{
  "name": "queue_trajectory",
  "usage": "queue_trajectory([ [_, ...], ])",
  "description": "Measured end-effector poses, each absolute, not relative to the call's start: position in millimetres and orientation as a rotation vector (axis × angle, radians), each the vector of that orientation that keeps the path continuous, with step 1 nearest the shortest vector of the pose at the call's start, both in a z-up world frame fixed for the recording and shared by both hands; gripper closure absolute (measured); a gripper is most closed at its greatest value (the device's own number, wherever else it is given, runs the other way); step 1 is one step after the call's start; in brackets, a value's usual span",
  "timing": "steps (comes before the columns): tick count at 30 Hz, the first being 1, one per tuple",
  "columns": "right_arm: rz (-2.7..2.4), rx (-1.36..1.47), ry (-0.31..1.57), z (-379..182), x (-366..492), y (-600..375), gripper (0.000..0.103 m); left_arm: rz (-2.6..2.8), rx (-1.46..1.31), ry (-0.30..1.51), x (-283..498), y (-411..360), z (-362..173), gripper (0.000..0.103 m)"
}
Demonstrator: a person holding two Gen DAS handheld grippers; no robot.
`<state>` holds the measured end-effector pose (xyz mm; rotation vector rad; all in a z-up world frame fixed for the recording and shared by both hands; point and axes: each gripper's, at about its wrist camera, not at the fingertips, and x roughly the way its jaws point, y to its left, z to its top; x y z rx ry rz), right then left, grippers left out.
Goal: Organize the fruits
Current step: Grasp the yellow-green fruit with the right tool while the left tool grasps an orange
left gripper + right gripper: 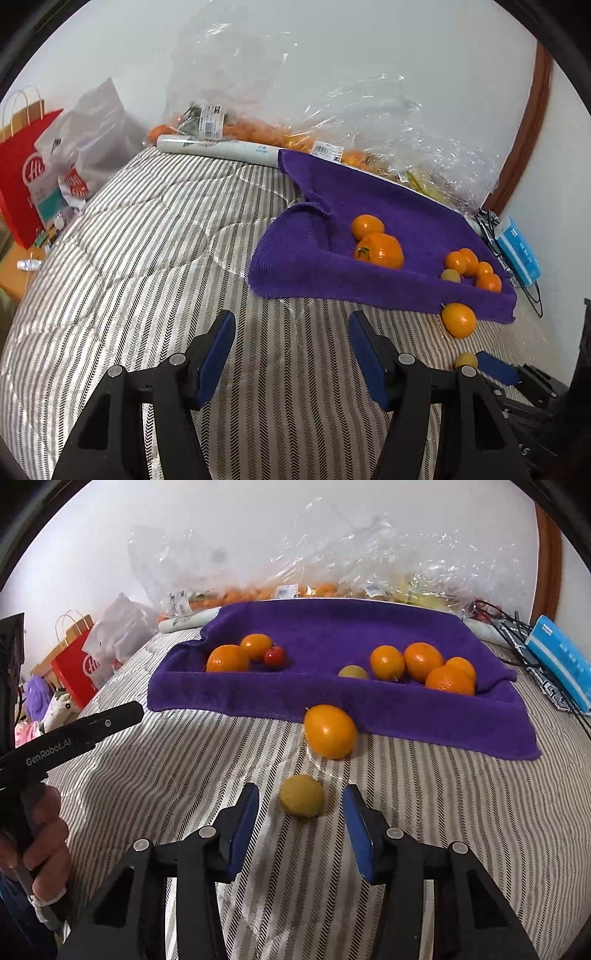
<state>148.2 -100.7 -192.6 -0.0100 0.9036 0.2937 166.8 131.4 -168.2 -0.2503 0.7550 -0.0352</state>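
A purple towel [369, 709] lies on the striped bedding. On its left part sit two oranges [227, 659] and a small red fruit [274, 656]; on its right part are several oranges [423, 661] and one yellow-green fruit [352, 672]. One loose orange [330, 731] rests at the towel's front edge. Just before it lies a small yellow-green fruit [302, 800], between the blue pads of my right gripper [302, 792], with a gap on each side. My left gripper [291, 321] hovers open over bare bedding, left of the towel [388, 206], holding nothing.
Clear plastic bags of oranges [258, 129] and a rolled white tube [221, 149] line the wall behind the towel. A red paper bag [22, 177] stands at the far left. A blue box [561, 664] and black cables lie at the right. A hand [44, 849] grips the left tool.
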Motion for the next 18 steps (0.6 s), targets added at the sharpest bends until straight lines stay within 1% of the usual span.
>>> queue_trajectory([
  [1, 0.294, -0.015, 0.913, -194.0, 149.8, -98.4, 0.064, -0.035, -0.254, 0.752, 166.7, 132.1, -168.0, 0.042],
  [2, 0.291, -0.025, 0.923, -195.5, 151.3, -96.4, 0.072, -0.034, -0.255, 0.750, 166.5, 132.2, -168.1, 0.042],
  [3, 0.277, -0.042, 0.928, -196.4, 152.1, -94.1, 0.076, -0.035, -0.255, 0.748, 166.3, 132.0, -168.4, 0.042],
  [6, 0.275, -0.069, 0.922, -196.0, 150.9, -91.1, 0.076, -0.045, -0.240, 0.751, 167.3, 128.2, -169.2, 0.043],
  [10, 0.289, -0.030, 0.907, -193.2, 148.9, -100.8, 0.076, -0.064, -0.196, 0.749, 166.4, 118.4, -169.5, 0.044],
  [18, 0.194, -0.064, 0.827, -181.9, 135.2, -158.4, 0.076, -0.136, -0.112, 0.763, 165.9, 99.5, -169.5, 0.044],
])
